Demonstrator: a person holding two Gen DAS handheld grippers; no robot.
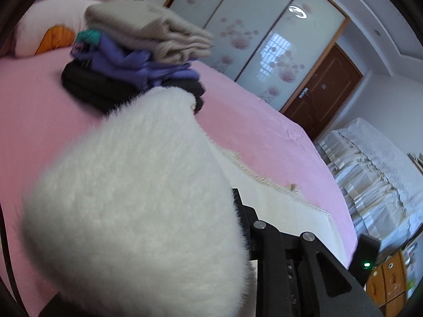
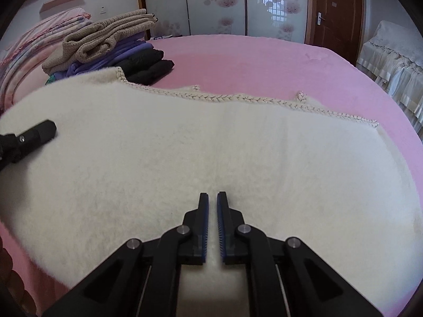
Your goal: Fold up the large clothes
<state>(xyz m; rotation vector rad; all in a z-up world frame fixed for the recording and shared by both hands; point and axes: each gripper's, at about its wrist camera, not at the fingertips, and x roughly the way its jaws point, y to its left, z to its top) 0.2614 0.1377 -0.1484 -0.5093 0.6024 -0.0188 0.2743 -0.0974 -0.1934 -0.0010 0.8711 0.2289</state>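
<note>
A large fluffy white garment (image 2: 211,145) with a braided trim edge lies spread across the pink bed (image 2: 251,60). My right gripper (image 2: 213,198) rests low on its near middle, jaws nearly shut with a narrow gap and white fabric between the blue pads. In the left wrist view a lifted fold of the same white garment (image 1: 137,198) drapes over my left gripper and hides its fingertips; only the right finger (image 1: 246,219) shows beside the fabric. Part of the left gripper's body (image 2: 29,138) shows at the left edge of the right wrist view.
A stack of folded clothes (image 2: 111,50), beige on purple on black, sits at the bed's far left, also in the left wrist view (image 1: 137,58). Pillows (image 2: 31,47) lie behind it. A wardrobe (image 2: 224,2), brown door (image 2: 335,10) and covered furniture (image 2: 391,63) stand beyond.
</note>
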